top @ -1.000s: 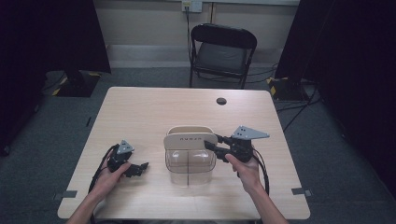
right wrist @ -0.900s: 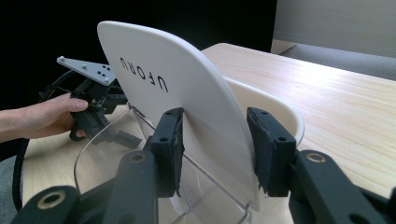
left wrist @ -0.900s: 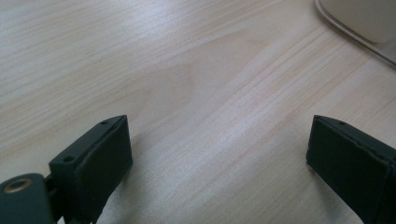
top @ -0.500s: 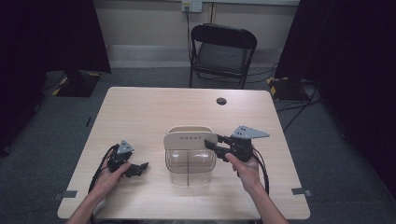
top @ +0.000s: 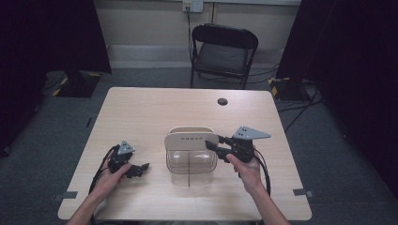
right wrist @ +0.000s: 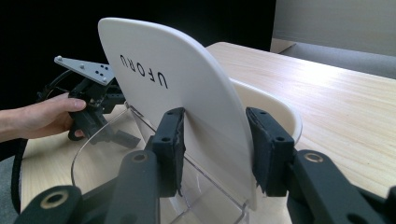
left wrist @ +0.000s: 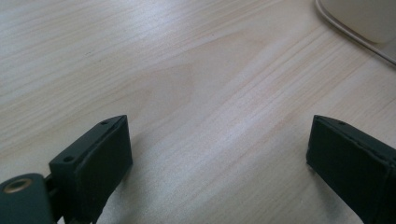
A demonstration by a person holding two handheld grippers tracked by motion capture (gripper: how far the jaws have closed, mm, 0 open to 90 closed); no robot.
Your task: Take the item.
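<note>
1 clear container [top: 190, 161] lies lengthwise toward the person, white lid [right wrist: 187, 102] upright. Right gripper [right wrist: 215, 144] straddles the lid; left gripper [left wrist: 219, 154] rests spread wide.

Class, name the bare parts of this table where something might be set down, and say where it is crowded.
Free: the far half of the table, short of the black disc. Crowded: the near middle, where both claws flank the lidded clear container.

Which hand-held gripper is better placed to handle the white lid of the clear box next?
The right hand-held gripper: its jaws already straddle the upright white lid of the clear box. The left hand-held gripper rests open on the table, beside the box.
</note>
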